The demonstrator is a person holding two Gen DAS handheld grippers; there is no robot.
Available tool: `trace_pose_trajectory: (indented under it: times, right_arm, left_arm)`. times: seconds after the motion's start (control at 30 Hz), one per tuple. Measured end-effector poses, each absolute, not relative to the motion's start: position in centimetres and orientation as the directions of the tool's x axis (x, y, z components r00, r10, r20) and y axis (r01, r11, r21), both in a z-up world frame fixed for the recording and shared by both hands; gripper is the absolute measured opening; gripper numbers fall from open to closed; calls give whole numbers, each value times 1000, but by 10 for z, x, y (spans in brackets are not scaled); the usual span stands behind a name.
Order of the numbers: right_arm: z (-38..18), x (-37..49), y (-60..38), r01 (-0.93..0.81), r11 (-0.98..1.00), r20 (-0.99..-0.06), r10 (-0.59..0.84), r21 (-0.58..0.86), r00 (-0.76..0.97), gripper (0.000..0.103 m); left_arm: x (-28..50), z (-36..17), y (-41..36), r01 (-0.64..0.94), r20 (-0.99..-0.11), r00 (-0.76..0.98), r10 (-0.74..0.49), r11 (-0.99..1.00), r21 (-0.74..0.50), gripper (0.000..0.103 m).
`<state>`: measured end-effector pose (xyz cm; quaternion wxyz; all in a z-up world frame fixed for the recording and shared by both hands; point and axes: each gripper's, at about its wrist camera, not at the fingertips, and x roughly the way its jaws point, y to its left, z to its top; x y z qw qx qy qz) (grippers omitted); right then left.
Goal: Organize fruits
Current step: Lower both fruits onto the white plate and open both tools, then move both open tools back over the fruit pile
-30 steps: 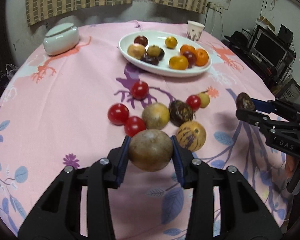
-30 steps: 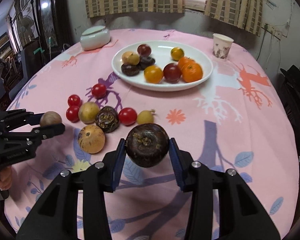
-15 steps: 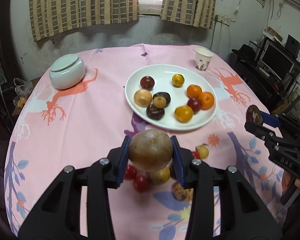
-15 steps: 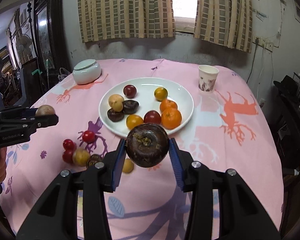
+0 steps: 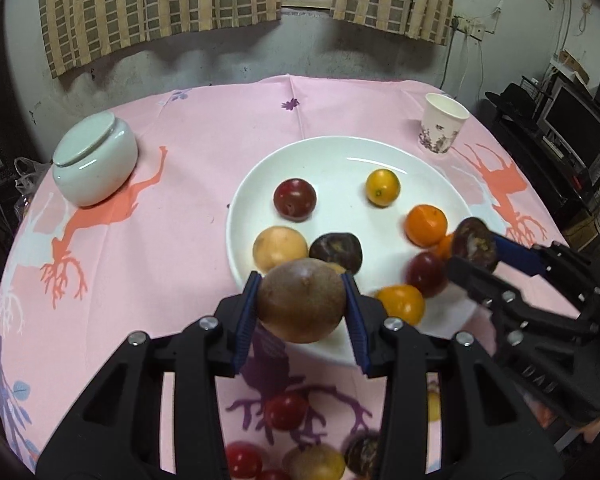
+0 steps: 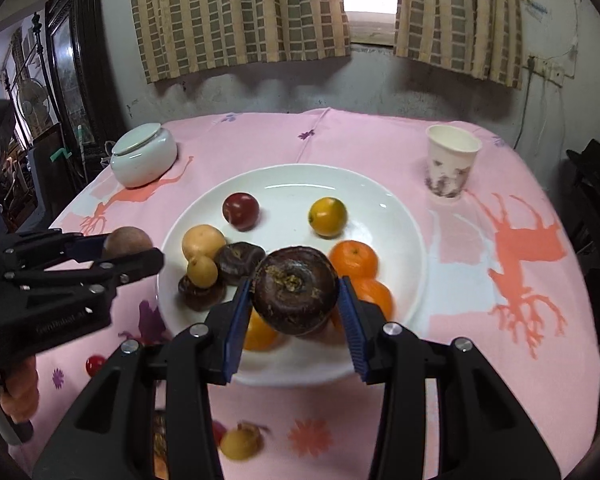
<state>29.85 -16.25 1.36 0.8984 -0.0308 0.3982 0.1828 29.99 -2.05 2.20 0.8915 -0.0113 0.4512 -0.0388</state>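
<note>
Fruits are being carried to the white plate (image 5: 260, 184): the left gripper (image 5: 302, 304) squeezes a brown round fruit (image 5: 302, 300) over the plate's near edge, and the right gripper (image 6: 296, 296) squeezes a dark wrinkly fruit (image 6: 296, 290) above it. Next, I think, each must go down to a bare spot and let go. More fruit waits on the pink cloth (image 5: 160, 240).

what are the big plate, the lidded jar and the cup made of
Plate: likely glazed ceramic, glossy white with bright glints.
Jar: likely the same, smooth pale glaze with a shine.
Cup: probably paper, thin rolled rim, matte printed wall.
</note>
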Motion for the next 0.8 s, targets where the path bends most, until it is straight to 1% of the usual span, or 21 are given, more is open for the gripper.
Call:
trace_pose_trajectory:
  times: [0.2,0.3,0.33,0.37,0.4,0.43,0.47,0.53,0.6,0.67,0.73,0.8]
  right_arm:
    - [0,318,-151,-347,934,-732,294,83,615,44]
    - [0,316,-151,-329,943,-710,270,57,650,46]
    - [1,316,-152,-329,942,-708,272,59,651,46]
    - [2,316,-153,-330,942,-710,277,66,647,46]
    - [3,316,-155,-328,942,-710,279,72,647,46]
    - [4,314,-157,-326,942,-707,285,82,647,47]
    - [6,312,-160,-324,941,-705,294,95,646,47]
    - [8,307,-165,-322,938,-704,314,126,637,48]
    - [11,300,-169,-327,935,-705,324,137,631,48]
    - [16,290,-172,-335,933,-702,326,132,633,48]
    - [20,278,-176,-341,932,-700,326,125,635,50]
    - [25,265,-182,-337,931,-695,335,140,636,57]
  left_arm:
    - [318,5,-25,63,-820,566,-81,997,-55,42]
    - [319,4,-24,44,-815,575,-72,997,-57,46]
    - [319,5,-24,42,-812,580,-70,998,-56,50]
    - [318,7,-23,36,-807,587,-64,998,-53,57]
    - [317,10,-21,30,-802,594,-64,998,-58,61]
    - [315,13,-18,26,-796,601,-73,997,-72,70]
    - [312,15,-15,27,-793,603,-87,996,-89,73]
    - [306,19,-10,23,-795,598,-100,994,-107,73]
    - [297,25,-6,23,-790,606,-86,996,-91,73]
    - [285,31,-1,14,-781,621,-68,997,-75,76]
    - [274,36,4,8,-776,628,-61,997,-73,77]
    - [261,40,8,10,-773,631,-62,997,-71,78]
